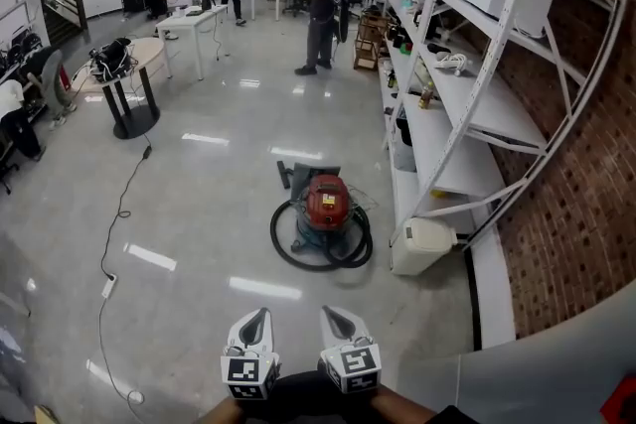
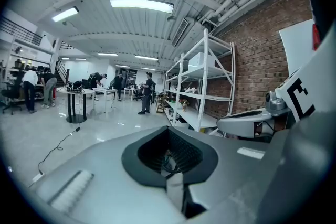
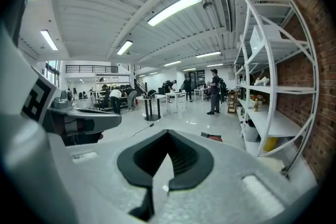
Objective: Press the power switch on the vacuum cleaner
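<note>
The vacuum cleaner point(image 1: 326, 202), a drum with a red top and a black hose coiled round its base, stands on the glossy floor mid-room, beside the shelving. Both grippers are held low at the head view's bottom edge, well short of it and side by side. My left gripper point(image 1: 254, 321) has its jaws together with nothing between them, and so does my right gripper point(image 1: 341, 320). The left gripper view looks over its shut jaws point(image 2: 169, 131) toward the room. In the right gripper view a red sliver of the vacuum point(image 3: 213, 137) shows just beyond the shut jaws point(image 3: 167, 135).
White metal shelving point(image 1: 467, 104) runs along the brick wall at the right, with a white box point(image 1: 421, 244) on the floor at its foot. A black cable with a power strip point(image 1: 109, 286) trails across the floor at left. A round table point(image 1: 131, 79) and several people stand farther back.
</note>
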`<state>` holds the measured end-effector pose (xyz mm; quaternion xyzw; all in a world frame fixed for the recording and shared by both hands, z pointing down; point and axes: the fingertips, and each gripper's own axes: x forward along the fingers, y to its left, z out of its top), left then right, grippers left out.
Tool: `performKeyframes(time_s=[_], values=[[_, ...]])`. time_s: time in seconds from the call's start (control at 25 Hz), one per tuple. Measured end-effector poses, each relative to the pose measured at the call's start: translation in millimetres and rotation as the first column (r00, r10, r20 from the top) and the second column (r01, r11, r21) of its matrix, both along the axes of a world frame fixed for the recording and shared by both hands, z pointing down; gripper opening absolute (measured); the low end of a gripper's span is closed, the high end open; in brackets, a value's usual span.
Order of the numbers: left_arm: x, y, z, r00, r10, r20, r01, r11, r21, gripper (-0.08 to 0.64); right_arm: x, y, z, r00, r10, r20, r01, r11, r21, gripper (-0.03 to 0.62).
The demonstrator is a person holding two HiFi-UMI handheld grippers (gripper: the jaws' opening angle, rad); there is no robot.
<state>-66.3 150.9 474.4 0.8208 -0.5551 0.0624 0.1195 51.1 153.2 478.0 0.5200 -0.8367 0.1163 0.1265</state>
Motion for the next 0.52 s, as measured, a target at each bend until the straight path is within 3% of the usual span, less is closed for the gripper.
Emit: performKeyframes(time_s=[0.24, 0.52], values=[[-1.2, 0.9, -2.8, 1.000, -0.011, 0.003, 0.011, 1.000, 0.004, 0.014, 0.2, -3.0, -4.0, 1.000, -0.017, -0.013, 0.018, 0.999, 0.051, -0.009], [1.5, 2.2, 1.7, 1.000, -0.014, 0.005, 0.014, 1.000, -0.009, 0.014, 2.1, 1.1, -1.1, 1.000, -0.020, -0.014, 0.020, 1.000, 0.001, -0.009]])
